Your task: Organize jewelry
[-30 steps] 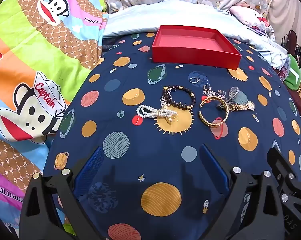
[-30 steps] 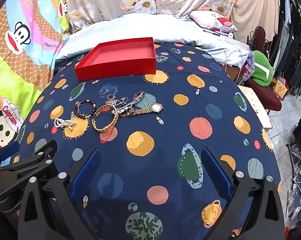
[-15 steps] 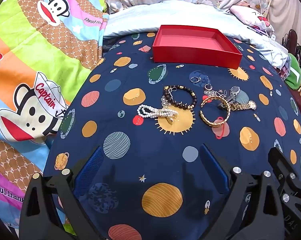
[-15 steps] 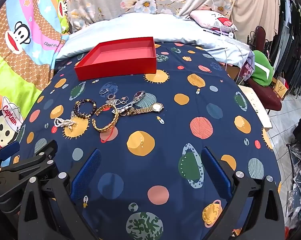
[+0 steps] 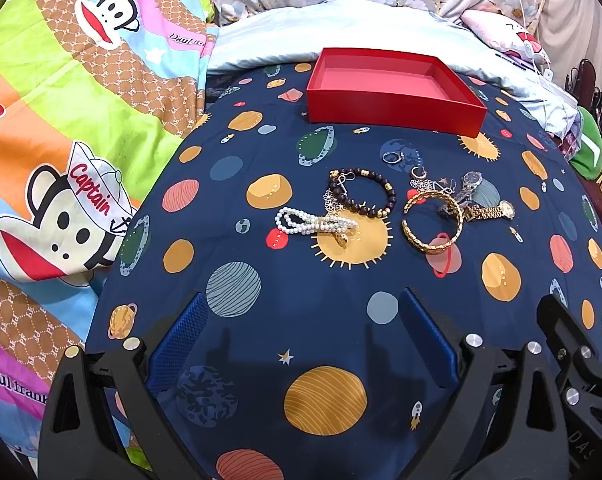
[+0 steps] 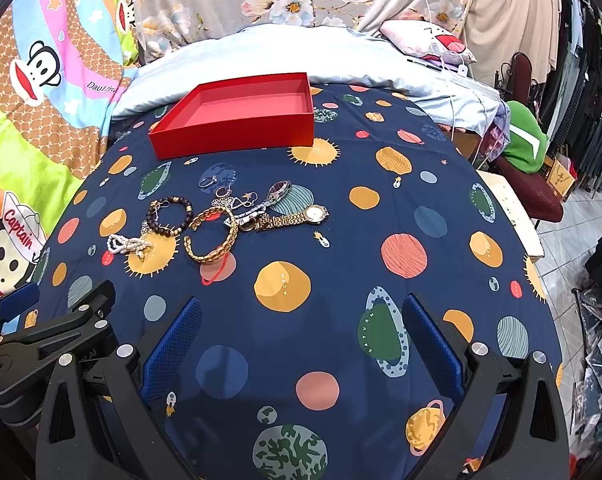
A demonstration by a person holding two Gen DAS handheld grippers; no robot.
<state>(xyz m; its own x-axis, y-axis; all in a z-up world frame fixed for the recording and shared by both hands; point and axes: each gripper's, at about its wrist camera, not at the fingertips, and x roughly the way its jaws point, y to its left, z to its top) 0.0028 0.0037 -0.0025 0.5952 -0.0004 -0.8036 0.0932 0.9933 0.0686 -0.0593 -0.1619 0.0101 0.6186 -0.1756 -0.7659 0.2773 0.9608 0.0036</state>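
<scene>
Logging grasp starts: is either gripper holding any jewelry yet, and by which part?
Nothing is held. The left gripper and right gripper are both open and empty; the jewelry, including the gold bangle, lies on the bedspread.

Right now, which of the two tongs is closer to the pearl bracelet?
Left. The left tongs sit open almost straight in front of the pearl bracelet, which lies just beyond them. The right tongs, also open, are off to its right, further away.

Both handheld grippers, the left gripper (image 5: pixel 301 336) and right gripper (image 6: pixel 301 340), wore matte black angular frames studded with silver screws; their jaws carried blue textured pads (image 6: pixel 173 344), faint white lettering marking one frame.
</scene>
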